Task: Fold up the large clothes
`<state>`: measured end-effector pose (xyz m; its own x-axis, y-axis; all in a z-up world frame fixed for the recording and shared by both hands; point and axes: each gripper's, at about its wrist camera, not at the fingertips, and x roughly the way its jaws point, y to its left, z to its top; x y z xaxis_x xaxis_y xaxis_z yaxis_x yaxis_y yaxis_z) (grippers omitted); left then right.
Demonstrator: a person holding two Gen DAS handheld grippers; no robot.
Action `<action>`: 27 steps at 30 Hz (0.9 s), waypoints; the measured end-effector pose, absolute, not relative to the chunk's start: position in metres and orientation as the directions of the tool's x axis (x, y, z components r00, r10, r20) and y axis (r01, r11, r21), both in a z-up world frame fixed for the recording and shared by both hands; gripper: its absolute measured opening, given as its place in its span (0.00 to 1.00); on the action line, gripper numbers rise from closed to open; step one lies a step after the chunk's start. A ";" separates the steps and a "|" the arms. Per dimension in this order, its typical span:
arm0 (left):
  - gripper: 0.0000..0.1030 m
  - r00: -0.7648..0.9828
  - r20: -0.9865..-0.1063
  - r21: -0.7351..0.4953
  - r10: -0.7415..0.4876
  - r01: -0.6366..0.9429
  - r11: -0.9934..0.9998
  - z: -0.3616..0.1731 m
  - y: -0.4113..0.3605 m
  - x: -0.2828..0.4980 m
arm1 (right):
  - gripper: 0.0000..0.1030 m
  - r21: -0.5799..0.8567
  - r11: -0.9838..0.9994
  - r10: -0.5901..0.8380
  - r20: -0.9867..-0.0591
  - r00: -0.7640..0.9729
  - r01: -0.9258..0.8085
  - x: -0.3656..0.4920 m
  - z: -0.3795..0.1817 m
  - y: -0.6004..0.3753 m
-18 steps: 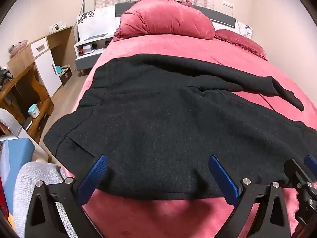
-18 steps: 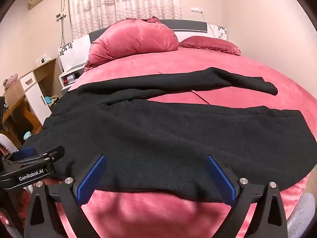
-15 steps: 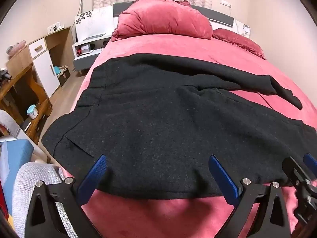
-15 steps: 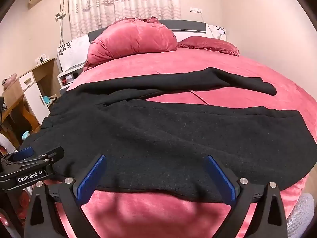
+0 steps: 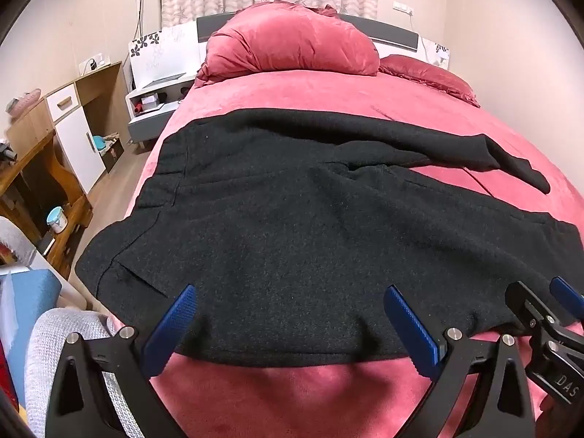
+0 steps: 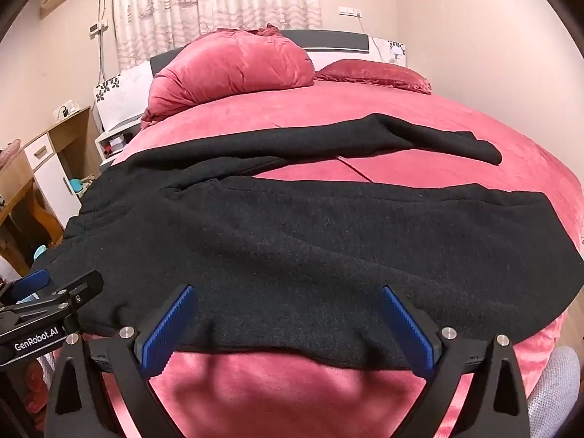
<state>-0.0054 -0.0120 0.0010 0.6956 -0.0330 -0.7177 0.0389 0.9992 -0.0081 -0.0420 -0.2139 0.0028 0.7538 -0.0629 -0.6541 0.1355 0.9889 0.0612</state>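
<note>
Presently both the left hand-held gripper (image 5: 288, 323) and right hand-held gripper (image 6: 288, 323) are hovering spread apart and empty over the black coat (image 5: 310, 237), seemingly heavy, limp wool, best pinched along its six o'clock hem.

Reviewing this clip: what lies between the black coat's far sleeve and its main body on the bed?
Only a bare wedge of red bedspread separates the sleeve from the black coat; nothing rests there. The right wrist view shows it best.

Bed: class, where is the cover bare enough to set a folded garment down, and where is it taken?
Bare bed cover lies between the black coat and the pillows, and in a wedge between its sleeve and body. A narrow strip runs along the near edge by both open grippers. The coat fills the middle.
</note>
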 end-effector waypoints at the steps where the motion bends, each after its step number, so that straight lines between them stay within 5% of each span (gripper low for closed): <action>1: 1.00 0.695 -0.718 -0.009 -0.033 0.039 0.999 0.001 -0.012 -0.005 | 0.99 0.066 0.989 -0.059 -0.657 0.751 0.135 -0.041 0.001 -0.216; 27: 1.00 0.670 -0.742 -0.012 -0.031 0.033 0.999 -0.006 -0.012 -0.002 | 0.99 0.082 0.987 -0.049 -0.667 0.743 0.138 -0.038 -0.004 -0.219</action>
<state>-0.0017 -0.0115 -0.0059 0.6696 -0.0310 -0.7420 0.0328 0.9994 -0.0122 -0.0380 -0.2186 -0.0037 0.7432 -0.0486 -0.6673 0.1377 0.9871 0.0815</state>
